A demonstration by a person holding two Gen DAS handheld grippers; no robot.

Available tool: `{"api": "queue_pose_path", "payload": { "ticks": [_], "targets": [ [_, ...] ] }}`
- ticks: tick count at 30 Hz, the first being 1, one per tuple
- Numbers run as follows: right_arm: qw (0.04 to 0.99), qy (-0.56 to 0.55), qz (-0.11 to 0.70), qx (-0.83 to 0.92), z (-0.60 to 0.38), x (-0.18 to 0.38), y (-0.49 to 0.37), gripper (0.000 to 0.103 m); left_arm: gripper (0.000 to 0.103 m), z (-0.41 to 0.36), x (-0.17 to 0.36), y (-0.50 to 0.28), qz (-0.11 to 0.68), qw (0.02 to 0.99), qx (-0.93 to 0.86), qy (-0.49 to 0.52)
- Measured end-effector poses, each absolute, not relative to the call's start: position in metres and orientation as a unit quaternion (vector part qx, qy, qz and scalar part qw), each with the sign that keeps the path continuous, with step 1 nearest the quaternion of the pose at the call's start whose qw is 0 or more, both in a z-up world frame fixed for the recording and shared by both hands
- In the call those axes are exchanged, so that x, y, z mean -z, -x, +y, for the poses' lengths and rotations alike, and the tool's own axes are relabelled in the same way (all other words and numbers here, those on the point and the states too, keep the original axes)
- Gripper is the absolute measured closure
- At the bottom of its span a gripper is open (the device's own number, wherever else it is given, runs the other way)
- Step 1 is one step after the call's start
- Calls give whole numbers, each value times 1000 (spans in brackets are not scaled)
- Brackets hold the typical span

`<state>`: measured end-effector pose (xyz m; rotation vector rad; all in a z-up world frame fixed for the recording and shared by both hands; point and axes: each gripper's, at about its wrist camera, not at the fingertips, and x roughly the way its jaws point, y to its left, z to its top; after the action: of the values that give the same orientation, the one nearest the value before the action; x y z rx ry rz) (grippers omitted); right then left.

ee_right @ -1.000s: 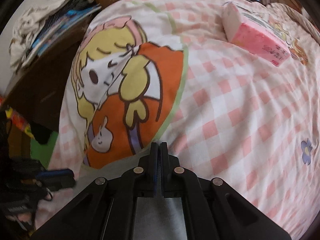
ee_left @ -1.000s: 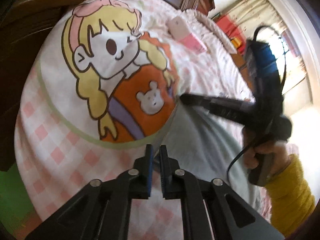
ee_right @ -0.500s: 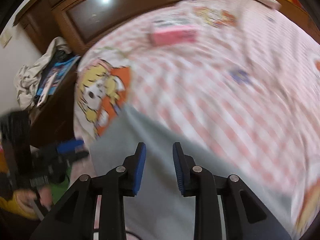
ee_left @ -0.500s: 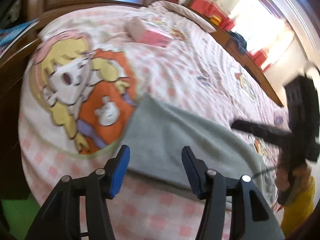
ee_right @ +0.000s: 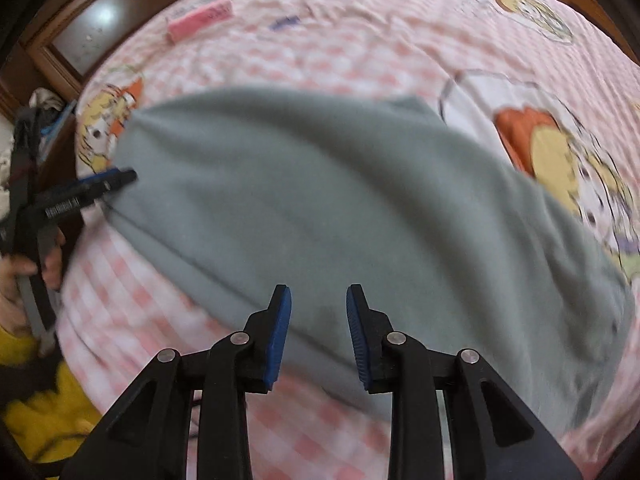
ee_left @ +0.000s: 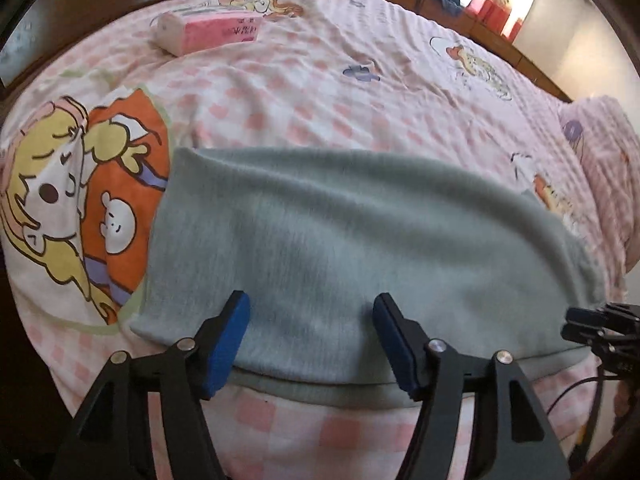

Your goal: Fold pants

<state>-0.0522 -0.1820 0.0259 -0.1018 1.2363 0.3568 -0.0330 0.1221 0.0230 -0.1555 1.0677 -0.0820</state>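
Pants [ee_left: 360, 248], grey-green knit, lie flat on the bed [ee_left: 360, 92], folded lengthwise so one layer sits atop the other; a lower layer's edge shows as a narrow strip along the near side in the left wrist view. Long axis runs left to right across both views, roughly parallel to the near edge of the bed. In the left wrist view one short end sits at the left, overlapping the orange cartoon print [ee_left: 80, 200] on the pink-checked bedcover; the far end runs off toward the right, near a second cartoon print [ee_left: 552, 196]. Which end is waistband and which is cuffs, cannot tell. Left tool [ee_left: 311, 336] hovers over the near long edge, jaws spread wide, blue pads clear of the cloth, nothing between them. Right tool [ee_right: 319, 332] sits over the near edge too in its own view, jaws parted to a moderate gap, empty; that view is blurred. In the right wrist view the left tool shows at the left end of the pants, and a hand [ee_right: 24, 276] with a yellow sleeve [ee_right: 44, 412] grips its handle. In the left wrist view the right tool's tip appears at the right edge, just beside the pants' near right corner. A pink tissue pack [ee_left: 208, 34] lies well apart toward the far side of the bed, near the dark wooden headboard [ee_right: 92, 32].
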Motion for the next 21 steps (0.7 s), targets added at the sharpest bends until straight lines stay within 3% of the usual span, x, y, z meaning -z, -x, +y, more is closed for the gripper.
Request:
{"api": "queue_pose_path", "payload": {
  "ticks": [9, 18, 19, 21],
  "targets": [
    [797, 68, 577, -166, -181, -5, 81, 68, 24, 129, -10, 37, 509, 856, 30, 84],
    [794, 106, 584, -133, -173, 20, 70, 69, 23, 130, -8, 36, 509, 856, 35, 83],
    [796, 108, 582, -130, -172, 22, 69, 71, 23, 130, -9, 36, 509, 856, 36, 82],
    [798, 108, 578, -127, -169, 22, 66, 100, 23, 129, -10, 36, 510, 855, 35, 81]
  ]
}}
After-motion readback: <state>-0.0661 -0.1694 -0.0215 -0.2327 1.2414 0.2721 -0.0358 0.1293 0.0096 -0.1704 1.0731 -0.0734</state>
